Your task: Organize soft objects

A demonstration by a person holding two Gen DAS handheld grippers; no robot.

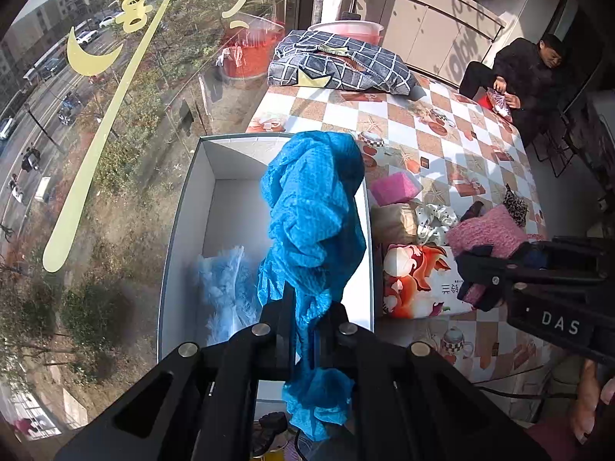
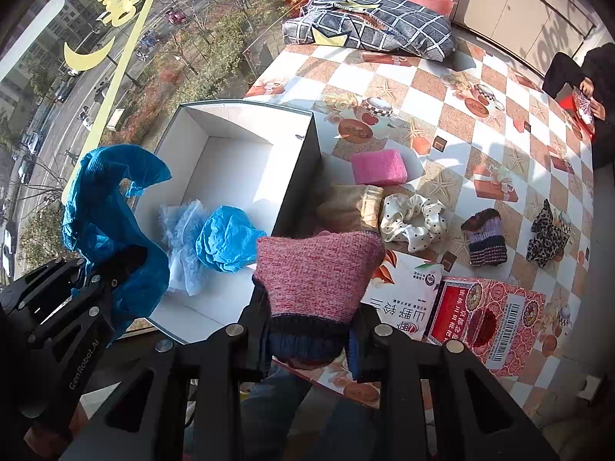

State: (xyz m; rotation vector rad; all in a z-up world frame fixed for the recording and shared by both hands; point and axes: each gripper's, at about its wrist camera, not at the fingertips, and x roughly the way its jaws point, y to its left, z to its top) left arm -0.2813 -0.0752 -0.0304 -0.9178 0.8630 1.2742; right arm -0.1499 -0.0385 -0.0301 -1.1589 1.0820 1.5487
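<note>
My left gripper is shut on a crumpled blue cloth, which hangs over the open white box by the window. A pale blue fluffy piece lies inside the box. My right gripper is shut on a pink knitted piece with a dark blue cuff, held at the box's right wall above a printed packet. In the right wrist view the left gripper holds the blue cloth at the box's left side. A blue lump sits in the box; whether it belongs to that cloth I cannot tell.
On the checked tablecloth lie a pink sponge, a beige piece, a dotted scrunchie, a purple knitted piece and a leopard scrunchie. A red packet lies near. A checked pillow sits far back. A person sits at the far end.
</note>
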